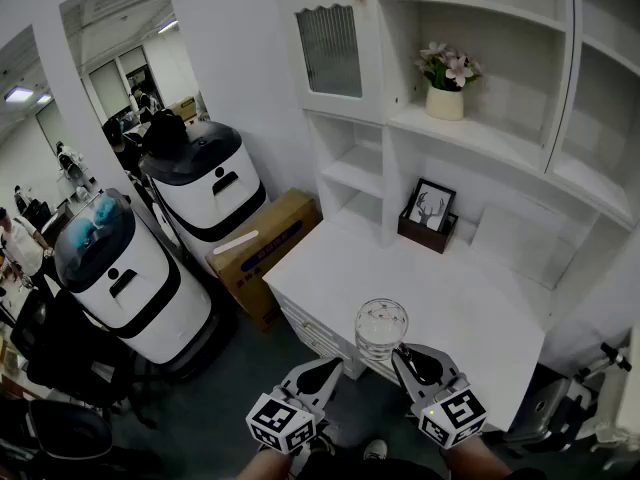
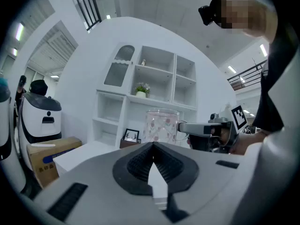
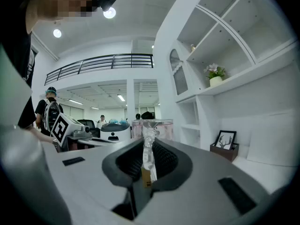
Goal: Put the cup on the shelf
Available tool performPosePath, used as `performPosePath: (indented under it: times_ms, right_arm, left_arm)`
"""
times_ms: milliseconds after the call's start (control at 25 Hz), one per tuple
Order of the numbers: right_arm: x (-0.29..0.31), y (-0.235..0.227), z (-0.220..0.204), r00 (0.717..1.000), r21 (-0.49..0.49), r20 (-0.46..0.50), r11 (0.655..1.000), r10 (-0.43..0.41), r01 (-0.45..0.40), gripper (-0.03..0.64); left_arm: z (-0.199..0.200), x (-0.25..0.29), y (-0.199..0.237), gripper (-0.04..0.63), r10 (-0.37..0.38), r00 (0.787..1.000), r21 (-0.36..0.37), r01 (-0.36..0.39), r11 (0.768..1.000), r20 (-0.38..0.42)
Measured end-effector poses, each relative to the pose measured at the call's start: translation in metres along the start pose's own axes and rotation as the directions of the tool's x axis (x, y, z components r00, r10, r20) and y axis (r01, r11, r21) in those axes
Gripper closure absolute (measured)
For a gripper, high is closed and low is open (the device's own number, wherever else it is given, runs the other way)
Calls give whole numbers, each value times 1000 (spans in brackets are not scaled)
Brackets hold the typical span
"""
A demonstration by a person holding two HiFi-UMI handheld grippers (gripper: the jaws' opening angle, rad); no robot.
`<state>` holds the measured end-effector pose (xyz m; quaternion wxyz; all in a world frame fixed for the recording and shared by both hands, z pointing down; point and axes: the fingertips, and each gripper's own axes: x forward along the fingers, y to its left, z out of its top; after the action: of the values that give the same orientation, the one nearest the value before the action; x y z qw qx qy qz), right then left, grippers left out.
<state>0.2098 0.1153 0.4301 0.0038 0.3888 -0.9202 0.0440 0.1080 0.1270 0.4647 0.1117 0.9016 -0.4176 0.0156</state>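
**A:** Where's the cup [image 1: 381, 329]?
**B:** My right tongs [image 1: 403, 352] are pinching its handle. It hangs at the front edge of the worktop [image 1: 450, 308], well below the shelf [image 1: 470, 133].
**A:** Left tongs [image 1: 333, 362]?
**B:** Pressed together on nothing, just beside the cup.

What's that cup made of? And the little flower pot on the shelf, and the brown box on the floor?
The cup looks like clear glass or hard plastic: you see straight through it, and pink flowers are printed on its wall. The flower pot seems glazed cream ceramic, smooth, though too small to be sure. The box is matt brown cardboard with a blue printed strip.
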Motion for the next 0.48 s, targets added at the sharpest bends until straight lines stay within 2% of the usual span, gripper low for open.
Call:
performPosePath:
  times_ms: [480]
  right_arm:
    - [1,1,2,1000,26,16,1000,-5,4,587]
  left_arm:
    - [1,-4,0,591,-2,1000,7,2,1000,-9]
